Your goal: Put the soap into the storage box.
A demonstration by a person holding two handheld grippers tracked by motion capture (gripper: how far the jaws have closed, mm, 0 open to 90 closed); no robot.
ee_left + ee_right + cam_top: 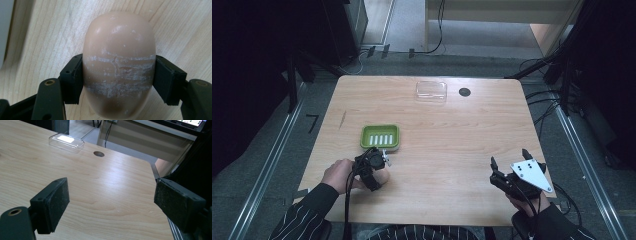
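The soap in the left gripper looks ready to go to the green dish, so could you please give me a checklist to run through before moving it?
1. Left gripper shut on the soap, a pad on each side: ok.
2. Grip centred: pads sit at the soap's middle: ok.
3. Soap lifted off the table: cannot tell.
4. Dish empty, slots bare: ok.
5. Path to the dish: it sits just beyond the gripper, nothing between: ok.
6. Right gripper open, far off at the table's right edge: ok.
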